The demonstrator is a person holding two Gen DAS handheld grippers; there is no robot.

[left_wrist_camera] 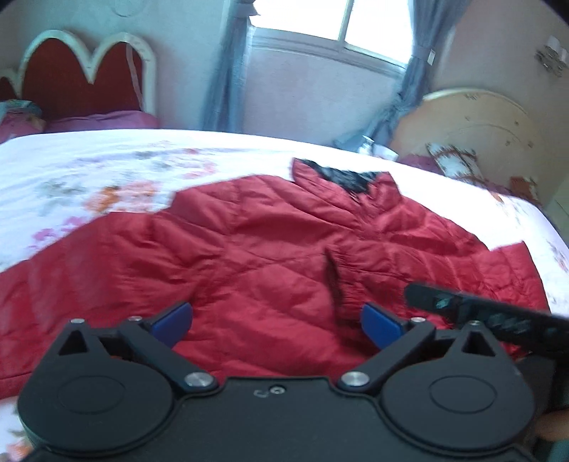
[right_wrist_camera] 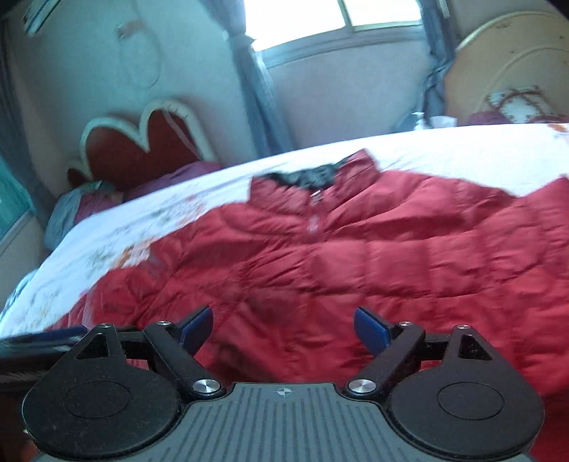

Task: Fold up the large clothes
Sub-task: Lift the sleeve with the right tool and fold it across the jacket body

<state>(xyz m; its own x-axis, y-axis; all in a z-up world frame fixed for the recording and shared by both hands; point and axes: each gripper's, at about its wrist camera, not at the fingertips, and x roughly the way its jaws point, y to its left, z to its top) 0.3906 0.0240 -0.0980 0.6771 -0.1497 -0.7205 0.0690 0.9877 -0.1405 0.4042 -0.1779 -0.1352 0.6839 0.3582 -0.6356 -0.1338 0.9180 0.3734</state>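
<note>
A large red quilted jacket (left_wrist_camera: 249,256) lies spread flat on the bed, its black-lined collar (left_wrist_camera: 346,179) at the far side. It also shows in the right wrist view (right_wrist_camera: 373,256), collar (right_wrist_camera: 306,177) away from me. My left gripper (left_wrist_camera: 275,321) is open and empty, hovering over the jacket's near hem. My right gripper (right_wrist_camera: 282,328) is open and empty, above the near part of the jacket. The right gripper's finger (left_wrist_camera: 480,309) reaches in at the right of the left wrist view.
The bed has a white floral sheet (left_wrist_camera: 106,177). A red headboard with white trim (left_wrist_camera: 81,78) stands at the far left, with pillows (right_wrist_camera: 81,209) below it. A window (left_wrist_camera: 330,21) with blue curtains is behind. A cream rounded board (left_wrist_camera: 473,124) stands at the right.
</note>
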